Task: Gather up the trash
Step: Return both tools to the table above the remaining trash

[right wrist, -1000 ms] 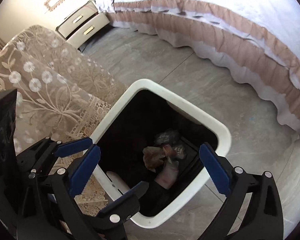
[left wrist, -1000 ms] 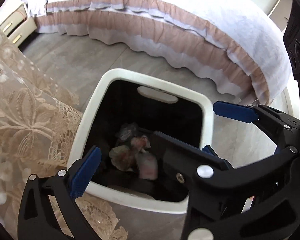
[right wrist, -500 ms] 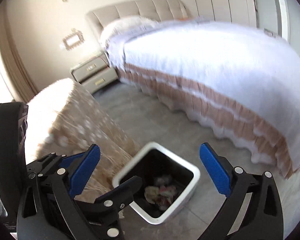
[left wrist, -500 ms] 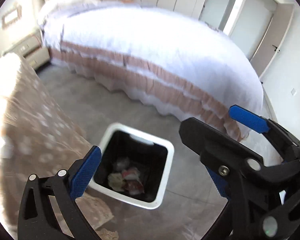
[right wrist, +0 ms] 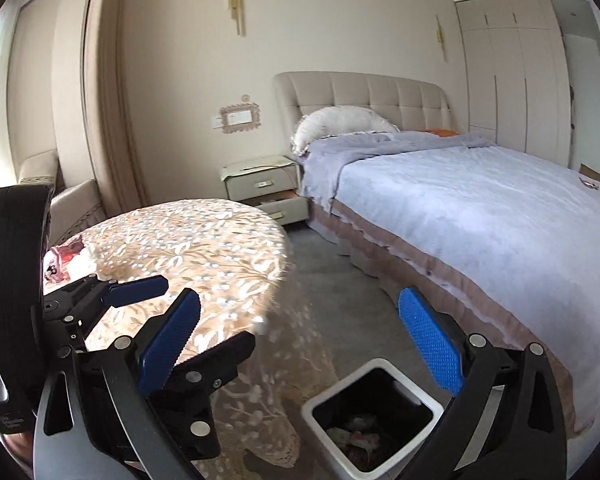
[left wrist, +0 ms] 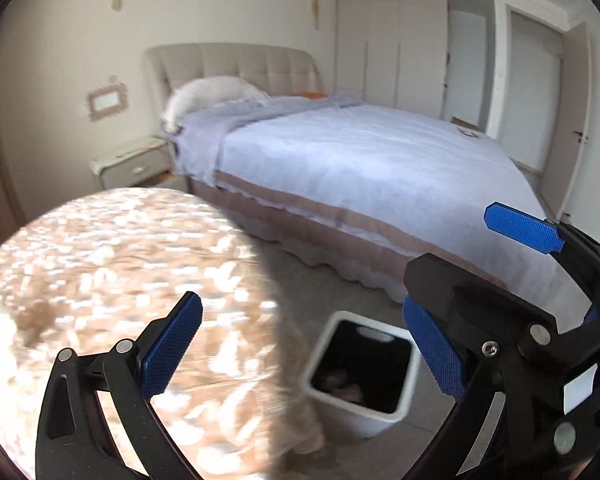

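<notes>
A white trash bin [right wrist: 340, 384] with a black liner stands on the floor between the round table and the bed, low in both views [left wrist: 405, 412]. Crumpled wrappers [right wrist: 360, 432] lie at its bottom [left wrist: 344, 384]. A red-and-white wrapper [right wrist: 66, 258] rests on the table's far left. My right gripper [right wrist: 298, 340] is open and empty, high above the bin. My left gripper [left wrist: 304, 346] is open and empty too, over the table's edge. Each gripper shows in the other's view: the left one [right wrist: 208, 312] on the left, the right one [left wrist: 480, 256] on the right.
The round table [right wrist: 188, 240] wears a lace cloth that hangs to the floor [left wrist: 120, 260]. A big bed [right wrist: 480, 208] fills the right side [left wrist: 360, 168]. A nightstand [right wrist: 260, 184] with an open drawer stands by the headboard. Grey floor runs between table and bed.
Both grippers have risen and tilted up from just over the bin. The bin shrank to the lower part of each view, and the table top came into sight. Both stayed open.
</notes>
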Action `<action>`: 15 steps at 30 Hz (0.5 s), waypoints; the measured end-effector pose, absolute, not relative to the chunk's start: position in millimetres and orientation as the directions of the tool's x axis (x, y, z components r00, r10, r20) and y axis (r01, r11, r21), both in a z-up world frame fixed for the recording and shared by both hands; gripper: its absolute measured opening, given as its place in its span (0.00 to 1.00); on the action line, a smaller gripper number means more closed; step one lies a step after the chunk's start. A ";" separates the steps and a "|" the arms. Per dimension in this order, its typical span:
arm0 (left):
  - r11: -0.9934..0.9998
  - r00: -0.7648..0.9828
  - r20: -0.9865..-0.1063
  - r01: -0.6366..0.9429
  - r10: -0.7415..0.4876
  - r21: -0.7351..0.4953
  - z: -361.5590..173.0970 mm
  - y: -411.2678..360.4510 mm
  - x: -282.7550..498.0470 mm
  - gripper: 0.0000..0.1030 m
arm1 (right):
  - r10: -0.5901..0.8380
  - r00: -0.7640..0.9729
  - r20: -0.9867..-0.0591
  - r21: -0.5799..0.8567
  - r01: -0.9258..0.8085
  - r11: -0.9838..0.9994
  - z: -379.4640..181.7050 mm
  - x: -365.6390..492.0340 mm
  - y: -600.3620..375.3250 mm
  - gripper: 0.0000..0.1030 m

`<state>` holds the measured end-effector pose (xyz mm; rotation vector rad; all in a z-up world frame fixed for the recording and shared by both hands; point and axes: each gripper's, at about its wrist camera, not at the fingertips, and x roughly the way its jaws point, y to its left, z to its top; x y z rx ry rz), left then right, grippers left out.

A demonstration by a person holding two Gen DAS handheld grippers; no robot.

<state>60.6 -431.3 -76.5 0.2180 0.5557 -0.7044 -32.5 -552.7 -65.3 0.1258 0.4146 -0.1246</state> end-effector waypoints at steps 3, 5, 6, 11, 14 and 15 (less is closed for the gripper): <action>0.798 0.700 -0.519 0.600 -0.490 0.056 -66.6 -389.1 63.8 0.96 | -0.049 0.921 -0.387 0.087 0.089 0.992 -55.8 -22.0 -527.1 0.96; 0.827 0.732 -0.514 0.558 -0.448 0.072 -60.1 -364.1 70.5 0.96 | -0.011 0.929 -0.369 0.077 0.042 0.996 -49.5 -14.8 -508.7 0.96; 0.841 0.745 -0.512 0.536 -0.427 0.078 -58.8 -347.1 74.1 0.96 | 0.002 0.932 -0.362 0.072 0.026 0.997 -47.0 -11.1 -499.1 0.96; 0.893 0.790 -0.500 0.446 -0.356 0.068 -46.1 -276.7 89.4 0.96 | 0.089 0.934 -0.347 0.043 -0.078 0.996 -36.0 15.6 -438.3 0.96; 0.921 0.811 -0.495 0.386 -0.313 0.049 -42.7 -235.1 99.9 0.96 | 0.139 0.926 -0.352 0.022 -0.141 0.990 -33.3 29.2 -402.8 0.96; 0.929 0.816 -0.495 0.368 -0.299 0.047 -42.9 -222.8 102.2 0.96 | 0.156 0.922 -0.355 0.017 -0.160 0.987 -32.0 32.0 -392.5 0.96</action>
